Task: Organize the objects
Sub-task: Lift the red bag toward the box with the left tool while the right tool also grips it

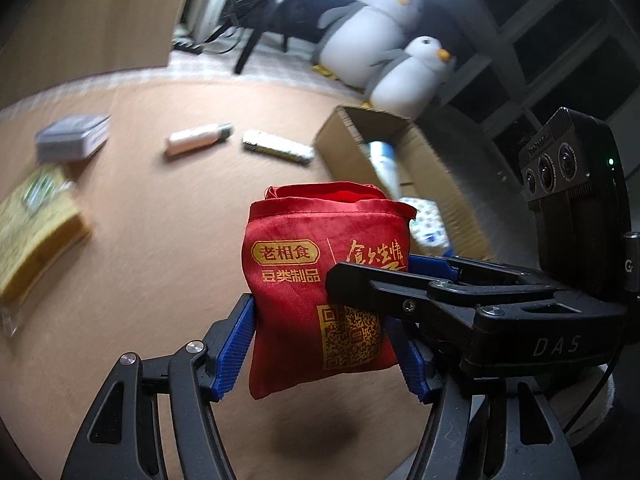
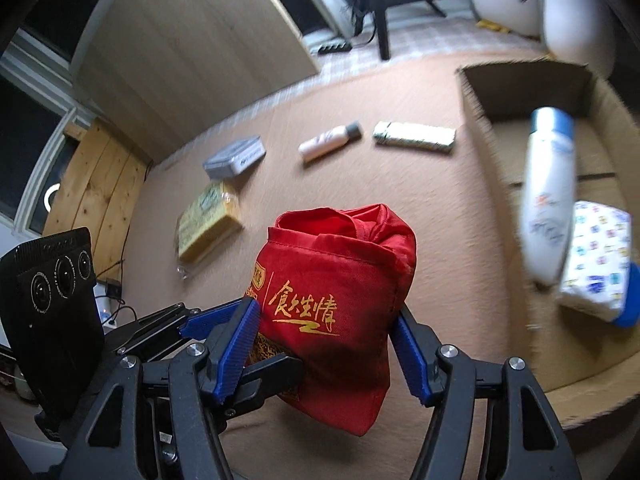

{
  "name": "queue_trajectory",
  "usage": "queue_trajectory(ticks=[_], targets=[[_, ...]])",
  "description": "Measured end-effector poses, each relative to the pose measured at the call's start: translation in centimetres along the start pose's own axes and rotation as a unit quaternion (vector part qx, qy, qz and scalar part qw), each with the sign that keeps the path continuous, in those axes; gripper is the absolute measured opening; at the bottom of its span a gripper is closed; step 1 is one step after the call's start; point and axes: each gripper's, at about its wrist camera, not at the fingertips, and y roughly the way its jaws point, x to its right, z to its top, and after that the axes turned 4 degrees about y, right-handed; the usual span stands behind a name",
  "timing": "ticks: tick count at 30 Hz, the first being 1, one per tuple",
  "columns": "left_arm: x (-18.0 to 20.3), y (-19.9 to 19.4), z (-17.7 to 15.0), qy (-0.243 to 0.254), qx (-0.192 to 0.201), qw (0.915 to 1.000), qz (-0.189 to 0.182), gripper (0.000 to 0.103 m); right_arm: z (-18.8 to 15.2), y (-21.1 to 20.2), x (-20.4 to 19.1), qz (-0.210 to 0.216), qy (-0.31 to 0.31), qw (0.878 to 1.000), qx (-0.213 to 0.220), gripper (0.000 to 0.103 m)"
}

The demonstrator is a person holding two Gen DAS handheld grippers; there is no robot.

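Note:
A red fabric pouch with gold print hangs above the brown surface, held by both grippers at once. My left gripper is shut on its lower part. My right gripper is shut on the same pouch from the other side; its black arm crosses in from the right in the left wrist view. An open cardboard box stands to the right and holds a white and blue bottle and a patterned white pack.
On the brown surface lie a yellow packet, a grey tin, a small pink bottle and a pale flat box. Two plush penguins sit behind the cardboard box. A wooden panel stands at the back.

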Motion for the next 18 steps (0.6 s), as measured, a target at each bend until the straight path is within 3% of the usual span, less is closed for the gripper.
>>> queue_trajectory(ticks=[18], targets=[[10.4,5.3,7.1,0.074,0.014,0.9966,-0.033,0.068,3.0,-9.1,7.1,-0.044,0.029,0.995,0.086,0.062]])
